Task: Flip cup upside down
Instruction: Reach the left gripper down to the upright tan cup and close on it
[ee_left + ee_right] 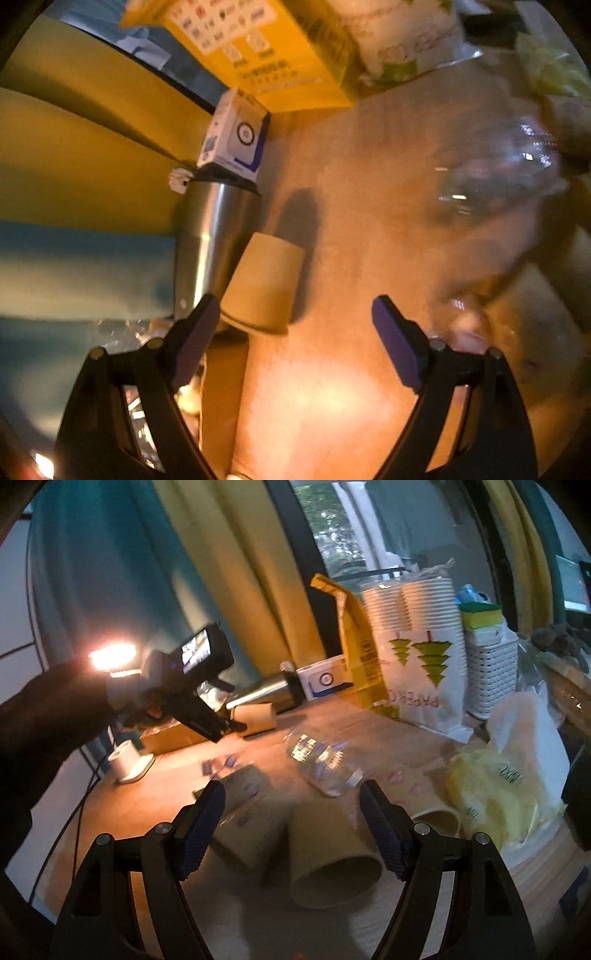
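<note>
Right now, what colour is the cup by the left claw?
Tan kraft paper cup; the left wrist view shows it best.

Tan paper cup (262, 284) beside a silver steel flask (212, 236) — yellow printed carton (280, 55), white-and-blue small box (236, 136), orange-brown wooden table (369, 184), purple-padded black fingers (397, 339).

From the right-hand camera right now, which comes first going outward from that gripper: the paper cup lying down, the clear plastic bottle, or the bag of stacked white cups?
1. The paper cup, lying on its side just ahead of the right gripper, between its open fingers.
2. The clear plastic bottle, farther out at mid-table.
3. The bag of stacked white cups, at the back, right of centre.
</note>
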